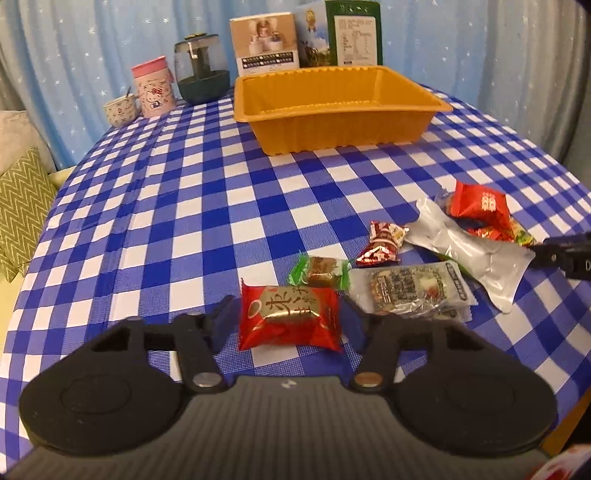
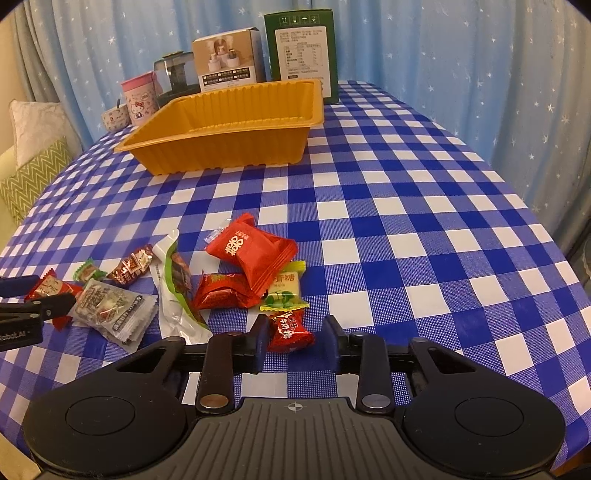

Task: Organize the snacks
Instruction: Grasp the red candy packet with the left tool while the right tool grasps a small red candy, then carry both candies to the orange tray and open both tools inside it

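Several wrapped snacks lie in a loose pile on the checked tablecloth. My left gripper (image 1: 286, 319) is open, its fingers on either side of a red and gold snack packet (image 1: 290, 319) that rests on the cloth. My right gripper (image 2: 297, 338) is open around a small red candy (image 2: 290, 330), its left finger close to the candy and its right finger apart from it. An empty orange plastic tray (image 1: 406, 92) stands at the far side of the table; it also shows in the right wrist view (image 2: 207, 147).
A silver pouch (image 1: 465, 247), a clear-wrapped snack (image 1: 410, 288), red packets (image 2: 251, 251) and a green candy (image 1: 319, 273) lie between the grippers. Cups (image 1: 153, 88), a dark pot (image 1: 201, 70) and boxes (image 1: 354, 33) stand behind the tray. Curtains hang behind the table.
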The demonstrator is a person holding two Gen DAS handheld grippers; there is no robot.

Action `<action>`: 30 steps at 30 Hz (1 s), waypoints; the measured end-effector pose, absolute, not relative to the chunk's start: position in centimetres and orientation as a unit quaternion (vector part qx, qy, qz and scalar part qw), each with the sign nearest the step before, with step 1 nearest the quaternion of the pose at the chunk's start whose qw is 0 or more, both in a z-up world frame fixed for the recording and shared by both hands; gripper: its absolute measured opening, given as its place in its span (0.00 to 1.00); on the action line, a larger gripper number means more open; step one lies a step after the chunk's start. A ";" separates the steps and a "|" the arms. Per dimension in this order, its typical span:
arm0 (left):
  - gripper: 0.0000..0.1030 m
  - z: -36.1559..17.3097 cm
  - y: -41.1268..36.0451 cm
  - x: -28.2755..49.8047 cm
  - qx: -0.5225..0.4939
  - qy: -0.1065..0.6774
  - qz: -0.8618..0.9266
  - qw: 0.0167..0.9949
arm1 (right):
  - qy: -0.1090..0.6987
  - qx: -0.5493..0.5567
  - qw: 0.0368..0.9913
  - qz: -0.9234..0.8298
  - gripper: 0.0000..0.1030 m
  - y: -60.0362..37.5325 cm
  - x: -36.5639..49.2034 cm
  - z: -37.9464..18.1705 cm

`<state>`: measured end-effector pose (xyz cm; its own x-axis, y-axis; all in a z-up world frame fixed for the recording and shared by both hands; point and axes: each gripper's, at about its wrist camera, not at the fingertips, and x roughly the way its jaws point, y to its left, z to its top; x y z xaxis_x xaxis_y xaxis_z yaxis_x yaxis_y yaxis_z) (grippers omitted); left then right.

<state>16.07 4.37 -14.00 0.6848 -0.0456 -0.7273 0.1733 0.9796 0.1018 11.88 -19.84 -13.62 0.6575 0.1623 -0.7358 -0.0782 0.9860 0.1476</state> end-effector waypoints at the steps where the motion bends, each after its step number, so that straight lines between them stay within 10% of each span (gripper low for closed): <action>1: 0.47 -14.1 4.3 16.1 0.083 0.393 -0.060 0.914 | 0.409 0.051 0.909 0.066 0.32 -19.8 11.9 -13.6; 30: 0.37 -12.2 5.2 14.9 0.061 0.385 -0.043 0.920 | 0.419 0.022 0.906 0.061 0.21 -20.5 11.2 -13.3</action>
<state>14.88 5.16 -12.22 0.7006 -0.0315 -0.7129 0.1259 0.9888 0.0801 11.23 -20.48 -13.33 0.6412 0.1284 -0.7566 -0.0919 0.9917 0.0904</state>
